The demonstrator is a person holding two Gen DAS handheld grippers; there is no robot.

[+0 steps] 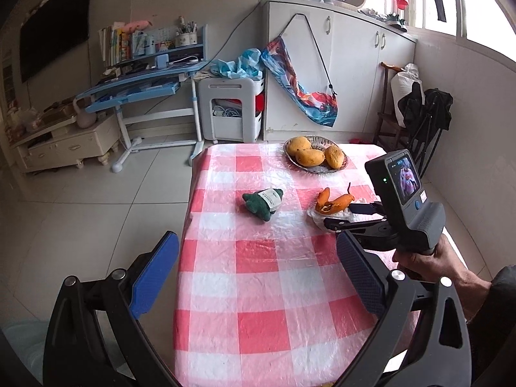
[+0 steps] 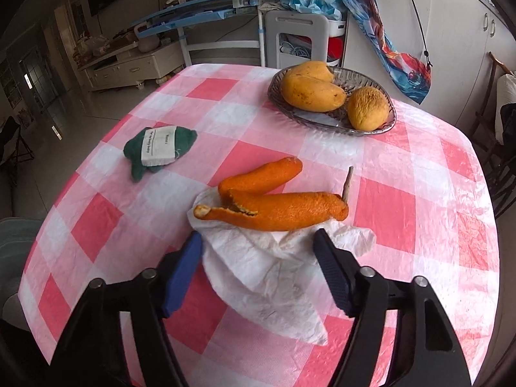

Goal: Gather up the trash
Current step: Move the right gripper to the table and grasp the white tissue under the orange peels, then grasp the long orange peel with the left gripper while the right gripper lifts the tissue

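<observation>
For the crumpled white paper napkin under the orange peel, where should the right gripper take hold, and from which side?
Probably pinch the crumpled white paper napkin at its raised near fold, coming from the near table edge. The orange peel weighs down its far part, and the right gripper already straddles that fold.

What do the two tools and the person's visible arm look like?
Each tool has curved black arms with silver bolts and two flat blue ribbed fingers. The left tool shows these up close. The right tool carries a dark grey camera body with a small lit screen and a round blue button. The right hand wears a dark sleeve.
</observation>
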